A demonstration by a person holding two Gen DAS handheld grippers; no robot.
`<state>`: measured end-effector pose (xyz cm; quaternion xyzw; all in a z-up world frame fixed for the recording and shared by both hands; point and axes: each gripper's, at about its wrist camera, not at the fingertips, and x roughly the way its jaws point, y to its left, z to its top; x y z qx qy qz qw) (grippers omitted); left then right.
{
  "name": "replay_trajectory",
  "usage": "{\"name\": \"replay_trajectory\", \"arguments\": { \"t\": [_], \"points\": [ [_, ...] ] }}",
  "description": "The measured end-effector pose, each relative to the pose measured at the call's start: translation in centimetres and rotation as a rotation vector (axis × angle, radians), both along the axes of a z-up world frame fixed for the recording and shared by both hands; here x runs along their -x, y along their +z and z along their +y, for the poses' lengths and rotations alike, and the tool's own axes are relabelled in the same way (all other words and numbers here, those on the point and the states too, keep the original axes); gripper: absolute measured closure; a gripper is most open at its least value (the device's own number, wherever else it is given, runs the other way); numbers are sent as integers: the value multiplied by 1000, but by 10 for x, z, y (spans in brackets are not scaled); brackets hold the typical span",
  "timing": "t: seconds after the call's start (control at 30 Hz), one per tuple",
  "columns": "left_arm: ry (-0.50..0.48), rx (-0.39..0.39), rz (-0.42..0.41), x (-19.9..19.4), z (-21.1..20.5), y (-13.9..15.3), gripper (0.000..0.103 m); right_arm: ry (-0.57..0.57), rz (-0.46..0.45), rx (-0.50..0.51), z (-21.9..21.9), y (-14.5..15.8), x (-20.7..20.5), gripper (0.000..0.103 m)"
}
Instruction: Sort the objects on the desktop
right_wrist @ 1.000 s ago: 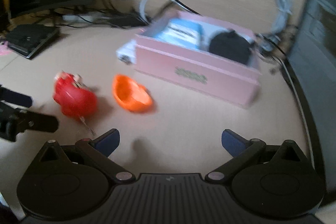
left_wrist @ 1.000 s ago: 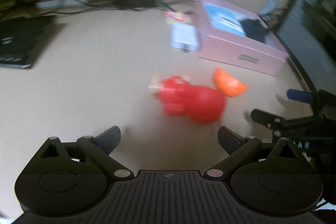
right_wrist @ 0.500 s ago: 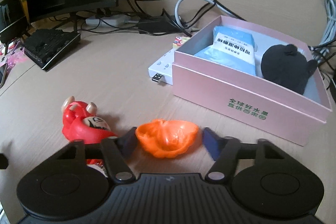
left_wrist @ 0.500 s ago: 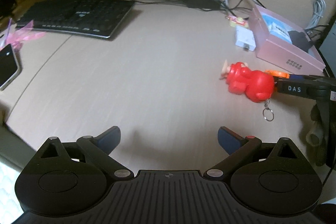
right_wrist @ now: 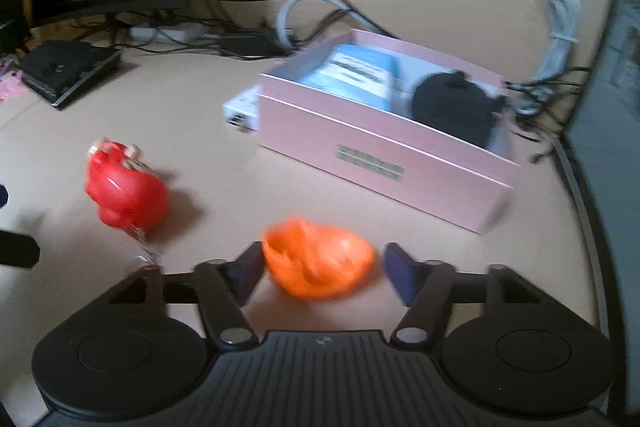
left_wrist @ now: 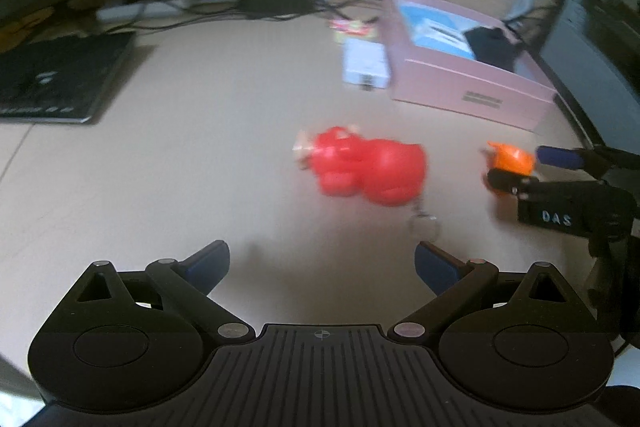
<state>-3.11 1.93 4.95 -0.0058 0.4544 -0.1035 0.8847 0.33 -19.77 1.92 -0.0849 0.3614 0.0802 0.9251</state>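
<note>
A red figure toy with a key ring lies on the beige desk, ahead of my left gripper, which is open and holds nothing. An orange bowl-shaped piece sits between the fingers of my right gripper. Its jaws are opening. The left finger is against the piece and a gap shows at the right finger. The left wrist view shows the same right gripper around the orange piece, right of the red toy. The open pink box stands behind.
Inside the pink box lie a blue pack and a black soft thing. A white USB hub lies against the box's left side. A black keyboard, a monitor and tangled cables fill the back.
My right gripper came forward to the orange piece, drew its fingers in around it, and now stands wider again. The left wrist view swung away and back, ending closer to the red toy.
</note>
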Motion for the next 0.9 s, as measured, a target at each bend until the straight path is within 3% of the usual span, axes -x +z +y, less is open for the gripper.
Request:
{"name": "replay_trajectory", "arguments": {
  "t": [0.13, 0.4, 0.6, 0.9],
  "points": [
    [-47, 6, 6, -8, -16, -3, 1, -58, 1, -16, -21, 1, 12, 0],
    [-97, -11, 27, -15, -35, -11, 1, -138, 54, -107, -43, -20, 24, 0],
    [-77, -25, 32, -17, -33, -11, 1, -153, 25, -104, -41, -23, 26, 0],
    [-22, -29, 33, -13, -21, -11, 1, -110, 57, -95, -43, -20, 19, 0]
  ]
}}
